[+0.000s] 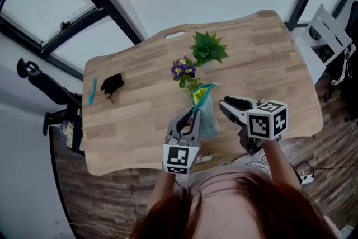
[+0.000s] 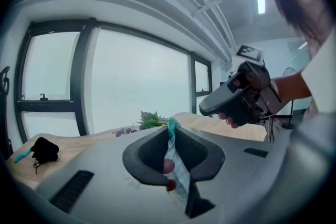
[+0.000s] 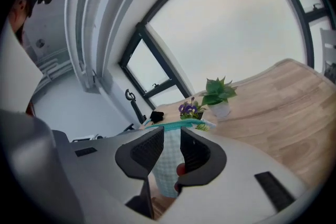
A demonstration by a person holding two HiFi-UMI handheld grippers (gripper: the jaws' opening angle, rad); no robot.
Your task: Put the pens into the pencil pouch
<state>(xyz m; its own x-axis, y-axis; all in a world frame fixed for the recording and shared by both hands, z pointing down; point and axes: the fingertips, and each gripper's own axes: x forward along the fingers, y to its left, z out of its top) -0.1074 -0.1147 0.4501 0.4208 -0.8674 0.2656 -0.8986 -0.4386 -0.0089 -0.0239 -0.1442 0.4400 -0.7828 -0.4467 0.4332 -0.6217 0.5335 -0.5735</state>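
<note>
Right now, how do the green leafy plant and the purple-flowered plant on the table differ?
The green leafy plant shows only leaves; the purple-flowered plant carries purple blooms. The green leafy plant stands nearer the far edge of the wooden table; the purple-flowered plant stands nearer the pencil pouch. Both stand upright, side by side on it.

Both the left gripper (image 1: 190, 116) and right gripper (image 1: 226, 103) have grey moulded bodies with black ribbed jaw pads; each carries a white cube (image 1: 178, 158) bearing black square markers. Person has reddish-brown hair (image 1: 235, 211), white top (image 2: 321, 81)
</note>
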